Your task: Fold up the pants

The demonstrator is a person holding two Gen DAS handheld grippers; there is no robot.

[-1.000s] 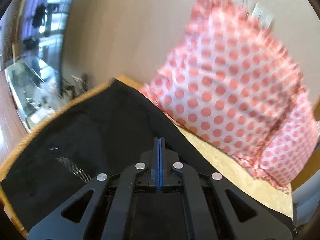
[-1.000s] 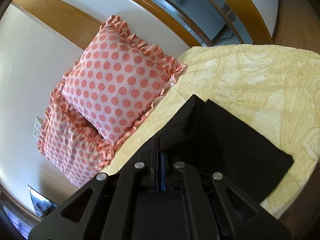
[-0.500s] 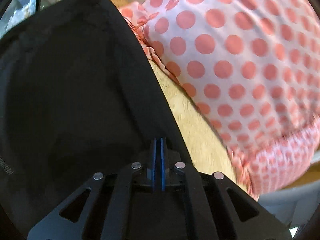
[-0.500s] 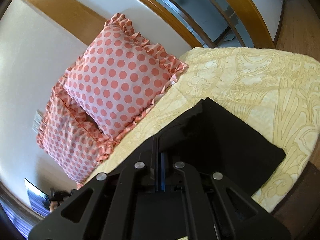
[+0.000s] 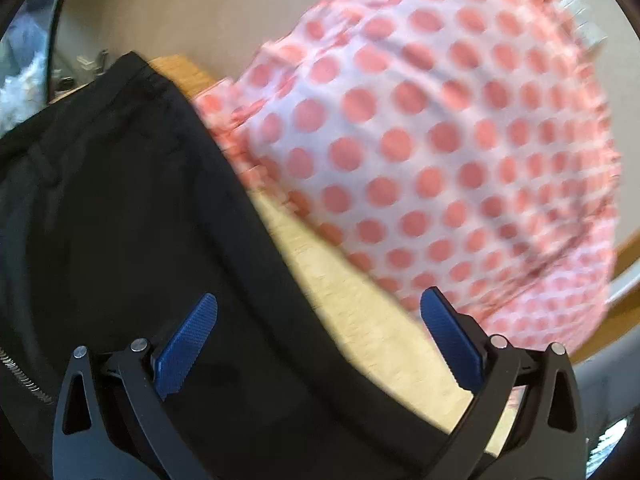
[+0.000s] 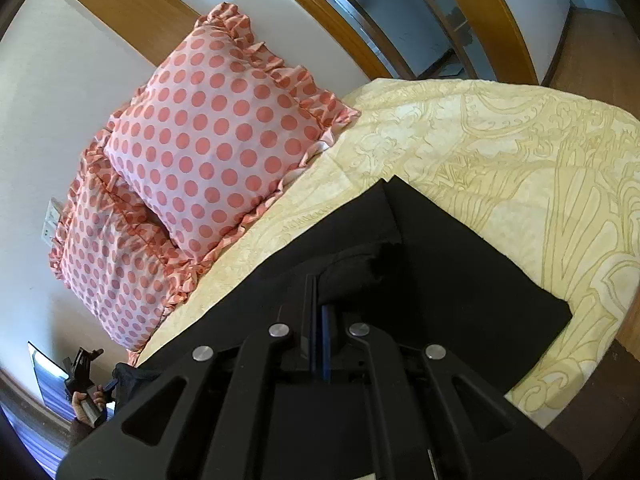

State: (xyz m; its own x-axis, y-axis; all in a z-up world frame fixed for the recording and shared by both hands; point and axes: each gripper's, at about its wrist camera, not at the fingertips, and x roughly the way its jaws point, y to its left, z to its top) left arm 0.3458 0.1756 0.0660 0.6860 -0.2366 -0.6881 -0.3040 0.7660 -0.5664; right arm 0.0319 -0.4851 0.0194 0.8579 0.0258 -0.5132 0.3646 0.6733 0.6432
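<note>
The black pants (image 5: 132, 220) lie on the yellow bedspread (image 5: 360, 312). In the left wrist view my left gripper (image 5: 318, 316) is open, its blue pads wide apart above the pants' edge and holding nothing. A zipper (image 5: 24, 376) shows at the lower left. In the right wrist view the pants (image 6: 460, 280) lie folded on the bedspread (image 6: 520, 152). My right gripper (image 6: 318, 316) is shut on a fold of the black fabric. The left gripper (image 6: 82, 364) shows small at the lower left of that view.
Two pink polka-dot pillows (image 6: 216, 148) lean against the white wall and wooden headboard (image 6: 120, 4); one fills the left wrist view (image 5: 440, 140). The bed's edge and wooden floor (image 6: 592, 40) lie to the right.
My left gripper has opened and let go of the pants, and it has pulled back from the fabric. My right gripper stays shut on the pants and has barely moved.
</note>
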